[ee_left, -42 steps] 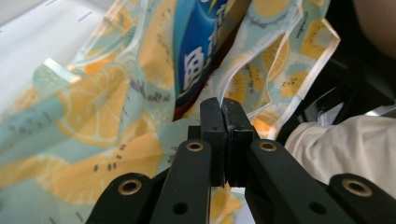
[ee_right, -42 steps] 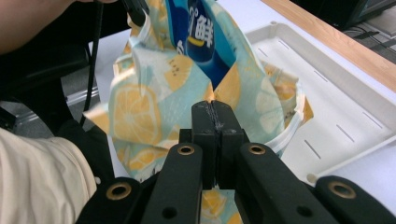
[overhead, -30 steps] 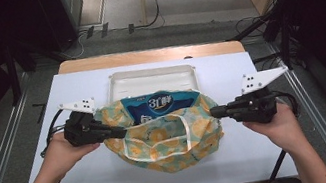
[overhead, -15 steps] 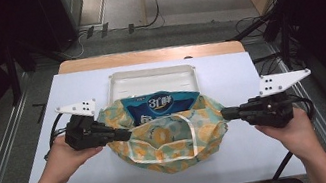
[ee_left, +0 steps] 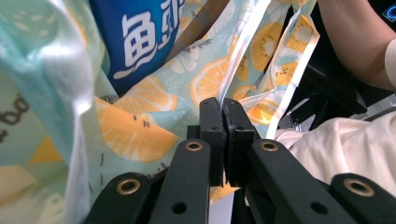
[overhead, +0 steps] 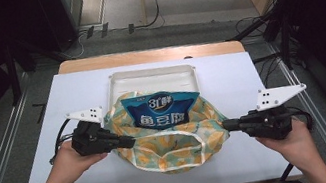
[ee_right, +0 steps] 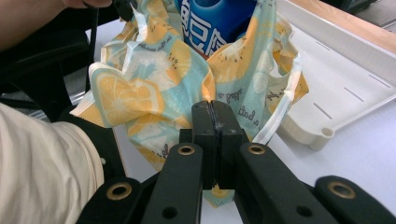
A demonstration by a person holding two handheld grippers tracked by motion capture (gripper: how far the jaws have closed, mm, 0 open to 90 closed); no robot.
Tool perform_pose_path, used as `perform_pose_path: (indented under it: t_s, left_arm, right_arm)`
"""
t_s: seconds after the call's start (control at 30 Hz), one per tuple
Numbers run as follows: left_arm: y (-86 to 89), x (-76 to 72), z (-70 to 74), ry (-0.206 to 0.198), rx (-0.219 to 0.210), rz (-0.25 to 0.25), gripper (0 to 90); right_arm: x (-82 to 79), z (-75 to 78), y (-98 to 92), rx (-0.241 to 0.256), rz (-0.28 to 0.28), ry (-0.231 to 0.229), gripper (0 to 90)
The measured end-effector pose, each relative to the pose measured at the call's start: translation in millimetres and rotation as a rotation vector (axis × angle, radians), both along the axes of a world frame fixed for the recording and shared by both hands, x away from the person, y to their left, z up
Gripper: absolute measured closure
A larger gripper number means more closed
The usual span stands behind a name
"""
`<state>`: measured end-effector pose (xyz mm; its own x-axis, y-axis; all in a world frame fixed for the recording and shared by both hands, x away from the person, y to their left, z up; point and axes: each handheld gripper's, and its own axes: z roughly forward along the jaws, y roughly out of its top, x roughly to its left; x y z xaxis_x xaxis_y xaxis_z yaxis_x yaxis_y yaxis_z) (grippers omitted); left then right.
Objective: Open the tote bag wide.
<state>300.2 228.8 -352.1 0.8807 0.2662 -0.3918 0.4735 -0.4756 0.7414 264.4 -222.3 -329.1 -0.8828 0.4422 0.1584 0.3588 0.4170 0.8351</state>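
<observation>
1. Scene: a fruit-print fabric bag (overhead: 169,138) lies on the white tabletop (overhead: 75,94), its far edge against a white plastic tray (overhead: 151,78). A blue snack packet (overhead: 161,111) stands in the bag mouth, top half exposed.
2. Left gripper (overhead: 129,141): jaws closed on the bag's left rim; in the left gripper view the pads are pressed together with the white trim and cloth pinched between them.
3. Right gripper (overhead: 226,124): jaws closed on the bag's right rim; the right gripper view shows cloth clamped at the pad line.
4. Judged step: holding the mouth stretched sideways between the 2 grippers, either to settle the packet deeper or to lift the bag.
5. Doing it well:
   - Keep both pinches firm; the fabric looks thin and slippery, so slack at either side would probably let the rim escape.
   - Pull the 2 sides evenly and level, so the packet stays centred and does not tip toward the tray.
   - If lifting, raise both hands together; a one-sided lift would likely spill the packet.
6. Risk: the drawstring-like trim (ee_left: 240,56) hangs loose near the left gripper and may snag.
</observation>
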Motion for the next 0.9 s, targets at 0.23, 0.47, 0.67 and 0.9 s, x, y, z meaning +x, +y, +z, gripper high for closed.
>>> perform_pose_path:
  t_s: [0.23,0.47,0.67,0.9]
  left_arm:
    - [-4.6,1.9,-13.3,0.022,0.003,0.004,87.7]
    - [-4.5,4.9,-24.7,0.041,0.016,0.019,87.7]
    - [-5.8,4.5,-32.8,0.054,0.020,0.014,87.5]
    - [-8.8,6.2,-40.6,0.070,0.029,0.013,87.3]
  right_arm:
    - [4.7,-11.2,2.8,0.010,-0.019,0.019,90.0]
    - [5.8,-11.2,5.5,0.011,-0.014,0.009,90.0]
    - [-1.0,-13.9,18.3,-0.062,-0.009,-0.036,90.0]
    - [9.7,-25.0,18.2,-0.007,0.005,0.008,90.0]
